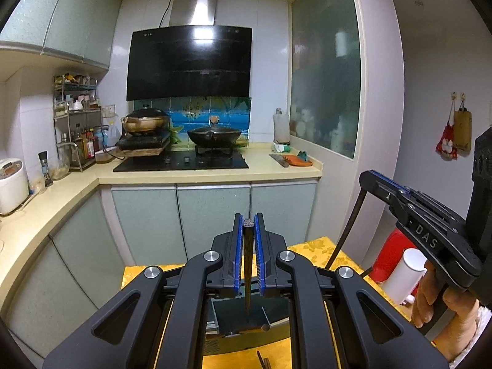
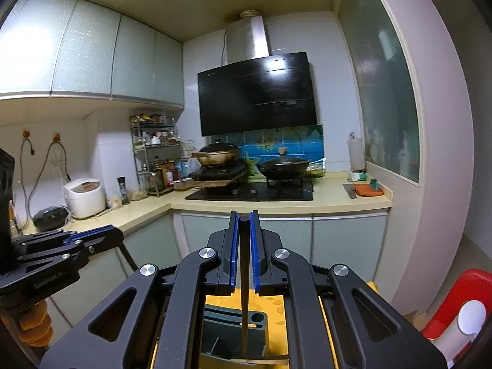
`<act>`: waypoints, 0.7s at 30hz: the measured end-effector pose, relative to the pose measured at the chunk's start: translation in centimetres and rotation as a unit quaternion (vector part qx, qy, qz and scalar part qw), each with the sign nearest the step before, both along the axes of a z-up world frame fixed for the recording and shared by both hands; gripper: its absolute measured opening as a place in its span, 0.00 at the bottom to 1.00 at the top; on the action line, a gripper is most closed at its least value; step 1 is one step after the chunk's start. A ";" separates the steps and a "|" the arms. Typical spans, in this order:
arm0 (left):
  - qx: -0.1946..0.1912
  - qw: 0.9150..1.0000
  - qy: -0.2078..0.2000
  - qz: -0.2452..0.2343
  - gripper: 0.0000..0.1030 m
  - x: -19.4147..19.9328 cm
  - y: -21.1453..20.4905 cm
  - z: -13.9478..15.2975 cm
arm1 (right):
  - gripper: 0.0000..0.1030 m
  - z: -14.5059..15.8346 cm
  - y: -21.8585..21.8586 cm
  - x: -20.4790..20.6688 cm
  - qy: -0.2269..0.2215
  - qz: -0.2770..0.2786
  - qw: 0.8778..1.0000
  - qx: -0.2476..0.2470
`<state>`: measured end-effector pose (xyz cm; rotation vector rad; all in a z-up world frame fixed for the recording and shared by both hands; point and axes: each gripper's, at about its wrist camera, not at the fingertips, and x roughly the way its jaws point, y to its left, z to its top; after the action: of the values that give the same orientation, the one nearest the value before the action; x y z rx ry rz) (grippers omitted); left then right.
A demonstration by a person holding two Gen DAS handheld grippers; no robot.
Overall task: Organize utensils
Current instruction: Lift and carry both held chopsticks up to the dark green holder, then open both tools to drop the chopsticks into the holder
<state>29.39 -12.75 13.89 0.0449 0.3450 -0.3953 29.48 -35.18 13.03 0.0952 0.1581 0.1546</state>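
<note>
The two-finger black plastic left gripper (image 1: 248, 230) and its matching black right gripper (image 2: 244, 227) both carry bright blue ribbed pads (image 1: 237, 246). Each grips a dark brown wooden chopstick (image 1: 247, 264). Below sits a dark grey plastic utensil holder (image 2: 233, 335) on a yellow tablecloth patterned with golden flowers (image 1: 319, 246). Far off, the cream worktop (image 1: 276, 169) bears a glossy black hob (image 1: 181, 163) before blue sea-scene tiles (image 1: 184, 117). A red stool (image 2: 461, 295) stands near right.
</note>
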 end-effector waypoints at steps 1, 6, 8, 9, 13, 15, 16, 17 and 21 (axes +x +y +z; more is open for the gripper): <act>0.002 1.000 0.004 0.000 0.07 0.1 -0.1 -0.4 | 0.08 -0.2 0.0 0.1 0.000 -0.004 1.000 -0.001; 0.011 1.000 0.014 -0.004 0.07 0.2 -0.3 -1.7 | 0.08 -1.1 0.1 0.3 0.013 -0.004 1.000 -0.010; 0.012 1.000 0.018 -0.005 0.07 0.2 -0.3 -2.1 | 0.08 -1.6 0.1 0.3 0.019 -0.002 1.000 -0.012; 0.012 1.000 0.020 -0.006 0.07 0.2 -0.2 -2.2 | 0.08 -1.9 0.1 0.2 0.023 -0.001 1.000 -0.013; 0.017 0.999 0.027 -0.008 0.07 0.0 -0.3 -3.0 | 0.08 -3.1 0.1 0.2 0.039 0.003 0.999 -0.015; 0.020 0.999 0.029 -0.008 0.07 -0.1 -0.3 -3.2 | 0.08 -3.8 0.1 0.2 0.048 0.006 0.999 -0.017; 0.021 0.999 0.032 -0.007 0.07 -0.1 -0.2 -3.3 | 0.08 -4.1 0.2 0.2 0.052 0.008 0.998 -0.018; 0.022 0.999 0.033 -0.006 0.07 -0.1 -0.2 -3.5 | 0.08 -4.2 0.2 0.2 0.054 0.009 0.998 -0.018; 0.020 0.999 0.040 -0.004 0.07 -0.1 0.0 -3.6 | 0.21 -4.8 0.2 -0.1 0.066 0.017 0.997 -0.020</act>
<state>29.29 -12.71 10.26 0.0698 0.4328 -0.3982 29.37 -34.94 8.23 0.0620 0.2938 0.1799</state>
